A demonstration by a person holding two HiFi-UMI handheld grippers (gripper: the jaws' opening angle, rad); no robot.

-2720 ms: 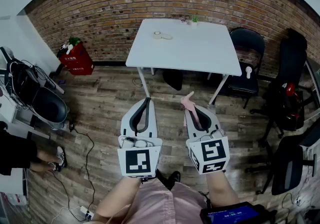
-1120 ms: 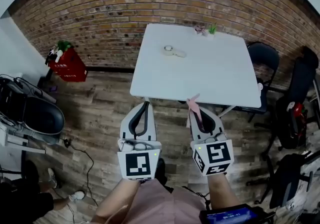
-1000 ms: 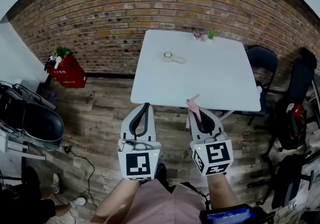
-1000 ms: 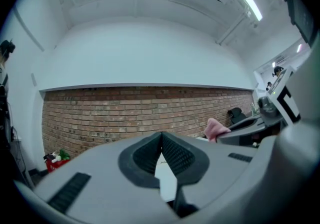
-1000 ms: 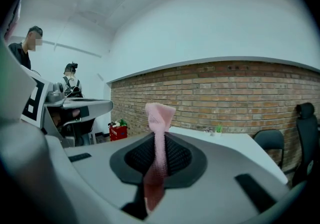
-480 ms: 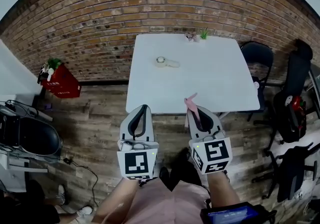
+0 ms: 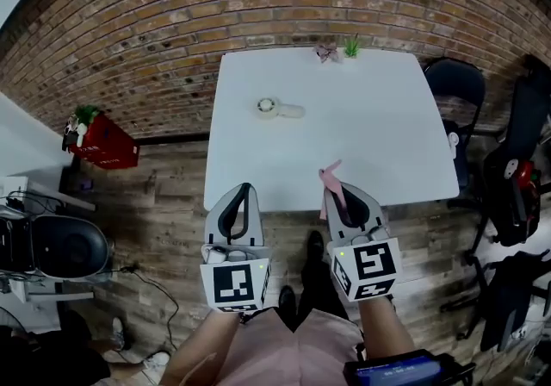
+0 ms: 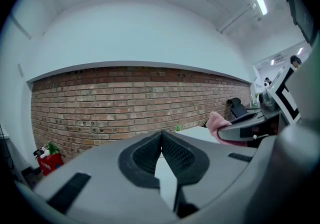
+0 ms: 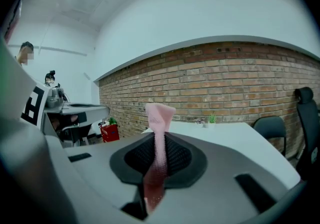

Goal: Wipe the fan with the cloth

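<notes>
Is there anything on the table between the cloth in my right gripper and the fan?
Nothing visible. Only bare table lies between the cloth and the fan; the small plant sits at the far edge, off that path.

the cloth (image 7: 331, 181) is pink, the fan (image 7: 277, 108) and table (image 7: 379, 139) white, the brick wall (image 7: 172, 14) red-brown.

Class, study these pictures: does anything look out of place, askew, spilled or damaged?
Nothing stands out: the fan lies flat on the table, the cloth sticks up from the shut right gripper, no spill shows.
</notes>
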